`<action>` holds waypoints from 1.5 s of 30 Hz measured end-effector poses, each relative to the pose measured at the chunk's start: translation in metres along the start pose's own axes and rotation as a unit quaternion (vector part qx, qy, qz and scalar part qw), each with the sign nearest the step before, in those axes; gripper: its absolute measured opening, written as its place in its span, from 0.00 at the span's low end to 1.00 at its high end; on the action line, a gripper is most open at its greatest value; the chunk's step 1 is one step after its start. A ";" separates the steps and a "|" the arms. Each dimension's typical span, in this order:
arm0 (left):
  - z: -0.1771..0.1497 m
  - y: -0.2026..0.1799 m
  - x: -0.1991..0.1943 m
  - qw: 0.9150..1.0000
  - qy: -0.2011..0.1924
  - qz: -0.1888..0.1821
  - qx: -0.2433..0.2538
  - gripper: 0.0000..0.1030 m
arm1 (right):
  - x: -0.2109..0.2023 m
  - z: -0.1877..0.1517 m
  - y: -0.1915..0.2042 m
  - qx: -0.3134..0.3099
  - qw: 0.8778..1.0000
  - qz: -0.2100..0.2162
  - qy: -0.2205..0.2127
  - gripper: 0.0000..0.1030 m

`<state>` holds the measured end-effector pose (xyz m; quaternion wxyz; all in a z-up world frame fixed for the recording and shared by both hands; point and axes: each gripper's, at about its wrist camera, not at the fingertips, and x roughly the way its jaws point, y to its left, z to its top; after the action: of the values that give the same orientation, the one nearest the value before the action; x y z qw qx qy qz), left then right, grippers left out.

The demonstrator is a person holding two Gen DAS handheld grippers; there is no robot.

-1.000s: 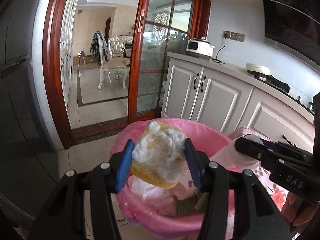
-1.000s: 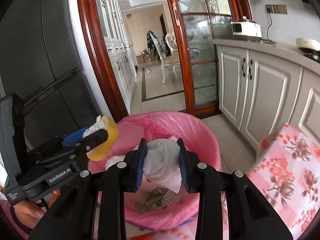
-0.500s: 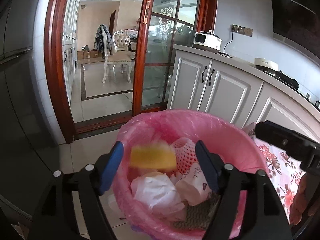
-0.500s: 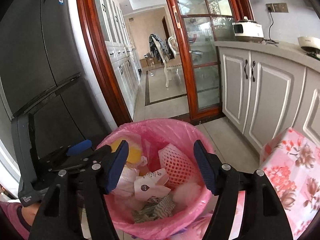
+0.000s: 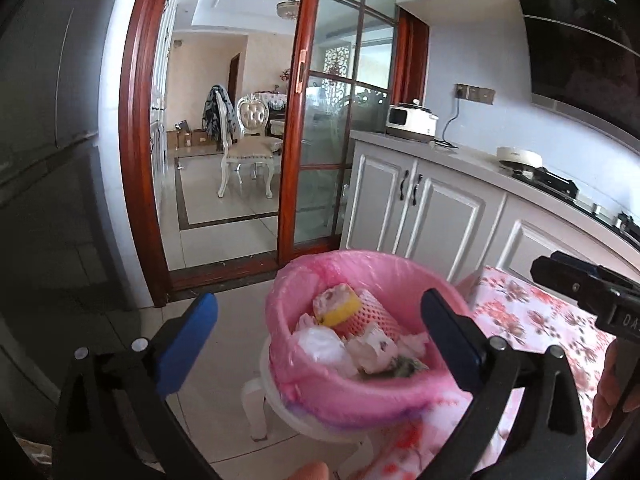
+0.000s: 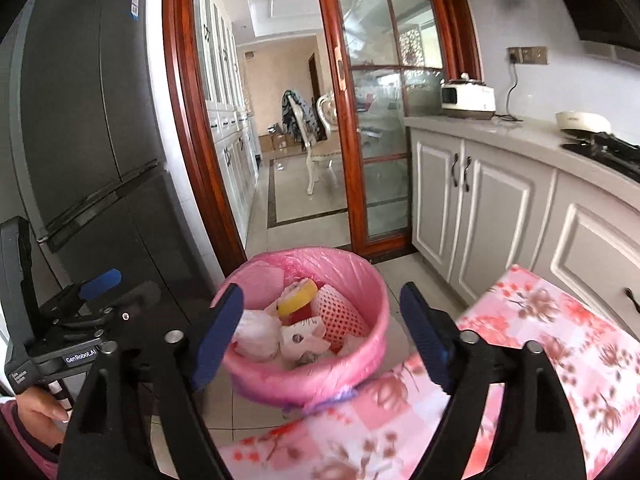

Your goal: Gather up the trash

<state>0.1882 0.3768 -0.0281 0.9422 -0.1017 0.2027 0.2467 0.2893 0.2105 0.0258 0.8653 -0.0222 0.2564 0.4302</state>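
My left tool (image 5: 318, 328) is opening, its blue pads wide apart with nothing between them. Past the pads sits the bin (image 5: 372, 396), lined with a pink bag, on the tiled floor (image 5: 224, 248). Inside it lie a yellow sponge (image 5: 334, 308), a pink foam net (image 5: 376, 316) just beside the sponge, a crumpled white bag (image 5: 322, 344) and scraps of paper. To the right of the bin a flowered cloth (image 5: 536, 320) covers the desk. My right tool (image 5: 588, 292) pokes in at the right edge, with my fingers (image 5: 604, 396) below it. Beyond stand white cabinets (image 5: 420, 216) and a red-framed glass door (image 5: 320, 140).
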 end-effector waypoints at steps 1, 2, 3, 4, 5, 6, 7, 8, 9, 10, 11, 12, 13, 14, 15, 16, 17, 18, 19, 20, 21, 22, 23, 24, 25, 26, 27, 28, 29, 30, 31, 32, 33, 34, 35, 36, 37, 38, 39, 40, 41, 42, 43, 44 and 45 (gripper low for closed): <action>0.000 -0.002 -0.011 1.000 0.001 -0.001 0.002 0.96 | -0.010 -0.004 0.002 0.007 1.000 -0.002 0.002 0.81; -0.001 -0.004 -0.019 1.000 0.001 0.000 0.002 0.96 | -0.020 -0.007 0.002 0.013 1.000 -0.005 0.003 0.82; -0.002 -0.007 -0.031 1.000 -0.002 -0.002 0.001 0.96 | -0.028 -0.010 0.004 0.017 1.000 -0.008 0.005 0.82; -0.003 -0.010 -0.041 1.000 -0.002 -0.005 0.001 0.96 | -0.037 -0.014 0.006 0.019 1.000 -0.010 0.010 0.82; -0.005 -0.013 -0.050 1.000 -0.002 -0.004 0.002 0.96 | -0.043 -0.017 0.007 0.018 1.000 -0.013 0.015 0.82; -0.007 -0.015 -0.057 1.000 -0.003 -0.001 0.003 0.96 | -0.051 -0.021 0.010 0.015 1.000 -0.019 0.019 0.82; -0.011 -0.018 -0.067 1.000 -0.005 0.004 0.005 0.96 | -0.060 -0.026 0.012 0.009 0.999 -0.025 0.021 0.82; -0.013 -0.021 -0.074 1.000 -0.007 0.007 0.007 0.96 | -0.066 -0.029 0.014 0.006 0.999 -0.029 0.022 0.82; -0.016 -0.025 -0.084 1.000 -0.011 0.007 0.010 0.96 | -0.072 -0.033 0.016 0.005 0.999 -0.031 0.024 0.82; -0.019 -0.029 -0.092 1.000 -0.015 0.004 0.013 0.96 | -0.082 -0.037 0.017 0.005 0.999 -0.035 0.025 0.82; -0.020 -0.033 -0.100 1.000 -0.016 -0.002 0.016 0.96 | -0.088 -0.040 0.018 0.007 0.999 -0.037 0.024 0.82; -0.021 -0.035 -0.106 1.000 -0.015 -0.007 0.017 0.96 | -0.093 -0.042 0.019 0.008 0.999 -0.039 0.025 0.82; -0.021 -0.035 -0.110 1.000 -0.013 -0.010 0.018 0.96 | -0.100 -0.045 0.020 0.008 0.999 -0.040 0.026 0.82; -0.022 -0.038 -0.117 1.000 -0.012 -0.014 0.017 0.96 | -0.107 -0.047 0.021 0.009 0.999 -0.044 0.023 0.82; -0.023 -0.039 -0.123 1.000 -0.010 -0.020 0.016 0.96 | -0.113 -0.049 0.021 0.009 0.999 -0.046 0.021 0.82; -0.024 -0.040 -0.127 1.000 -0.009 -0.025 0.016 0.96 | -0.115 -0.049 0.022 0.008 0.999 -0.047 0.020 0.82; -0.024 -0.041 -0.131 0.999 -0.009 -0.027 0.016 0.96 | -0.121 -0.051 0.023 0.006 0.999 -0.049 0.018 0.82; -0.025 -0.043 -0.138 0.999 -0.010 -0.028 0.014 0.96 | -0.126 -0.052 0.024 0.005 0.998 -0.053 0.017 0.82; -0.025 -0.044 -0.142 0.999 -0.011 -0.029 0.012 0.96 | -0.129 -0.053 0.024 0.005 0.998 -0.054 0.015 0.82; -0.026 -0.045 -0.147 0.999 -0.011 -0.033 0.011 0.96 | -0.134 -0.054 0.024 0.005 0.998 -0.053 0.013 0.82; -0.026 -0.044 -0.151 0.999 -0.010 -0.036 0.011 0.96 | -0.138 -0.054 0.025 0.005 0.999 -0.053 0.011 0.82; -0.027 -0.045 -0.155 0.999 -0.009 -0.039 0.012 0.96 | -0.141 -0.055 0.026 0.005 0.999 -0.053 0.010 0.82; -0.027 -0.046 -0.157 0.999 -0.008 -0.040 0.013 0.96 | -0.144 -0.056 0.026 0.004 0.998 -0.055 0.007 0.82; -0.028 -0.048 -0.161 0.999 -0.008 -0.042 0.018 0.96 | -0.147 -0.056 0.027 0.004 0.999 -0.054 0.006 0.82; -0.030 -0.050 -0.164 0.999 -0.007 -0.041 0.023 0.96 | -0.149 -0.056 0.027 0.005 0.999 -0.053 0.005 0.82; -0.031 -0.051 -0.166 0.999 -0.006 -0.041 0.027 0.96 | -0.150 -0.055 0.028 0.005 0.999 -0.053 0.004 0.82; -0.032 -0.052 -0.167 0.999 -0.004 -0.041 0.031 0.96 | -0.151 -0.055 0.028 0.005 0.999 -0.053 0.003 0.82; -0.033 -0.054 -0.169 0.999 -0.002 -0.041 0.035 0.96 | -0.151 -0.055 0.028 0.006 0.999 -0.052 0.003 0.82; -0.034 -0.055 -0.170 0.998 -0.001 -0.042 0.038 0.96 | -0.151 -0.055 0.029 0.005 0.999 -0.053 0.004 0.82; -0.035 -0.056 -0.170 0.998 0.000 -0.041 0.041 0.96 | -0.152 -0.055 0.029 0.004 0.999 -0.053 0.004 0.82; -0.036 -0.057 -0.171 0.998 0.000 -0.040 0.043 0.96 | -0.152 -0.055 0.029 0.005 0.999 -0.054 0.004 0.82; -0.037 -0.057 -0.171 0.998 0.000 -0.039 0.045 0.96 | -0.151 -0.056 0.028 0.005 0.999 -0.053 0.005 0.82; -0.038 -0.057 -0.170 0.998 0.001 -0.039 0.046 0.96 | -0.151 -0.057 0.028 0.007 0.999 -0.053 0.007 0.82; -0.038 -0.056 -0.170 0.998 0.003 -0.040 0.047 0.96 | -0.149 -0.057 0.028 0.007 0.999 -0.054 0.007 0.82; -0.039 -0.056 -0.169 0.998 0.005 -0.038 0.047 0.96 | -0.149 -0.058 0.029 0.007 0.999 -0.054 0.008 0.82; -0.039 -0.055 -0.169 0.998 0.005 -0.037 0.047 0.96 | -0.149 -0.058 0.029 0.007 0.999 -0.053 0.008 0.82; -0.040 -0.054 -0.169 0.998 0.006 -0.037 0.046 0.96 | -0.148 -0.058 0.029 0.007 0.999 -0.053 0.009 0.82; -0.041 -0.053 -0.169 0.998 0.007 -0.036 0.045 0.96 | -0.147 -0.058 0.030 0.006 0.999 -0.052 0.009 0.82; -0.041 -0.052 -0.168 0.998 0.008 -0.035 0.044 0.96 | -0.146 -0.058 0.031 0.005 0.999 -0.052 0.010 0.82; -0.041 -0.051 -0.167 0.998 0.009 -0.034 0.043 0.96 | -0.145 -0.059 0.032 0.005 0.999 -0.052 0.011 0.82; -0.042 -0.051 -0.167 0.998 0.010 -0.034 0.042 0.96 | -0.144 -0.059 0.033 0.004 0.999 -0.052 0.011 0.82; -0.042 -0.050 -0.166 0.999 0.011 -0.033 0.042 0.96 | -0.144 -0.059 0.034 0.003 0.999 -0.052 0.012 0.82; -0.042 -0.049 -0.166 0.999 0.012 -0.033 0.042 0.96 | -0.142 -0.060 0.034 0.003 0.999 -0.052 0.013 0.82; -0.043 -0.049 -0.166 0.999 0.013 -0.032 0.042 0.96 | -0.141 -0.060 0.035 0.002 0.999 -0.052 0.014 0.82; -0.043 -0.048 -0.166 0.999 0.012 -0.032 0.042 0.96 | -0.141 -0.060 0.036 0.002 0.999 -0.051 0.015 0.82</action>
<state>0.0658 0.2527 0.0095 0.9504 -0.0717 0.2209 0.2067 0.1665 0.1140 0.0454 0.8824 -0.0402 0.2683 0.3845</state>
